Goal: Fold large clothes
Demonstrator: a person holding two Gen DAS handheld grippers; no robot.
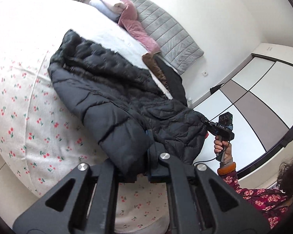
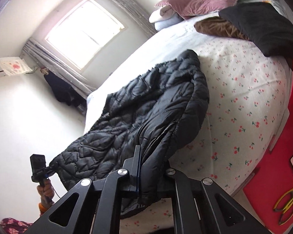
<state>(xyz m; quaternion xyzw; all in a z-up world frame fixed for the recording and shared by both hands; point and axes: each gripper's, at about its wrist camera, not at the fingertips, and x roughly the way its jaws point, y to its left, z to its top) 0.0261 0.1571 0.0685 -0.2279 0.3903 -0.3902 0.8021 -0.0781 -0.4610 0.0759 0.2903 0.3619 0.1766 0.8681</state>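
A large black quilted puffer jacket (image 1: 115, 89) lies on the bed and is lifted at its near hem; it also shows in the right wrist view (image 2: 146, 105). My left gripper (image 1: 144, 146) is shut on the jacket's hem, fabric bunched between its fingers. My right gripper (image 2: 144, 167) is shut on another part of the hem. In the left wrist view the right gripper (image 1: 206, 121) pinches the jacket's edge at the right. In the right wrist view the left gripper (image 2: 52, 166) pinches the jacket's lower left corner.
The bed (image 1: 19, 117) has a white sheet with red cherry print. Folded pink, white and grey bedding (image 1: 130, 21), a brown fur item (image 2: 216, 27) and a black cloth (image 2: 263, 27) lie at its head. A wardrobe (image 1: 254, 97) and a red object (image 2: 283, 156) stand beside the bed.
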